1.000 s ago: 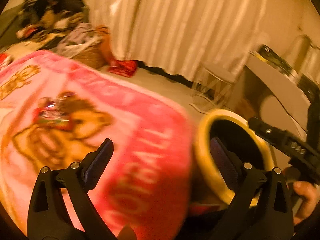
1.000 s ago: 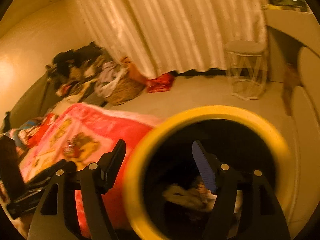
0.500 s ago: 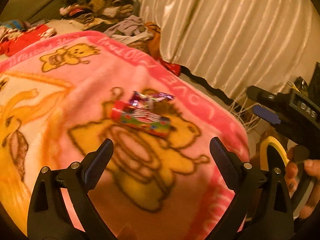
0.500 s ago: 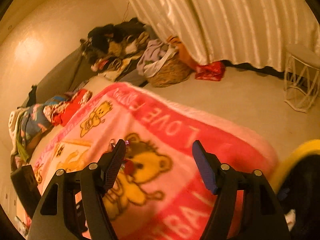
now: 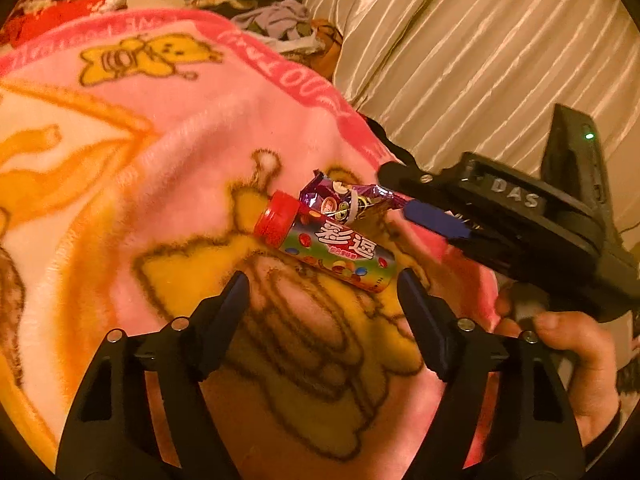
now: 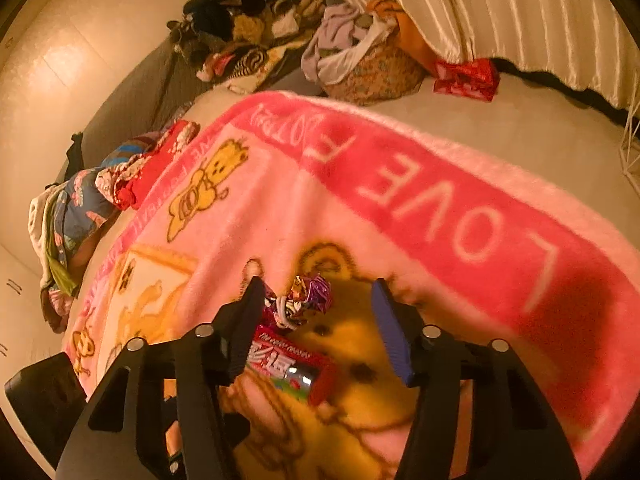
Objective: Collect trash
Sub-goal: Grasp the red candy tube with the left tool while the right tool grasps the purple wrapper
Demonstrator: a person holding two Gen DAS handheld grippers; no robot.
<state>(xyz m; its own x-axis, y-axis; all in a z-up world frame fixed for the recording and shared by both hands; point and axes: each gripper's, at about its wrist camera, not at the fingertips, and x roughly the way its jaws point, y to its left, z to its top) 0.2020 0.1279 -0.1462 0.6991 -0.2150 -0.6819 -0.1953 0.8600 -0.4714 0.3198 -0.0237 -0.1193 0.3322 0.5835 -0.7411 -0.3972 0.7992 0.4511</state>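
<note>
A candy tube [image 5: 328,250] with a red cap lies on the pink bear blanket [image 5: 160,160], with a crumpled purple wrapper [image 5: 344,198] just behind it. My left gripper [image 5: 324,292] is open, just short of the tube. My right gripper [image 6: 316,312] is open around the purple wrapper [image 6: 308,300], with the tube [image 6: 288,368] lying beneath it. In the left wrist view the right gripper [image 5: 432,216] reaches in from the right beside the wrapper.
The blanket [image 6: 400,200] covers the bed. Piles of clothes [image 6: 248,28], a woven basket [image 6: 372,68] and a red bag [image 6: 466,78] sit by the pale curtain [image 5: 480,40]. A bundle of clothes [image 6: 80,208] lies at the bed's left edge.
Both grippers have swung away from the yellow-rimmed bin and moved over the blanket, closing in on the tube and wrapper. The bin has left both views.
</note>
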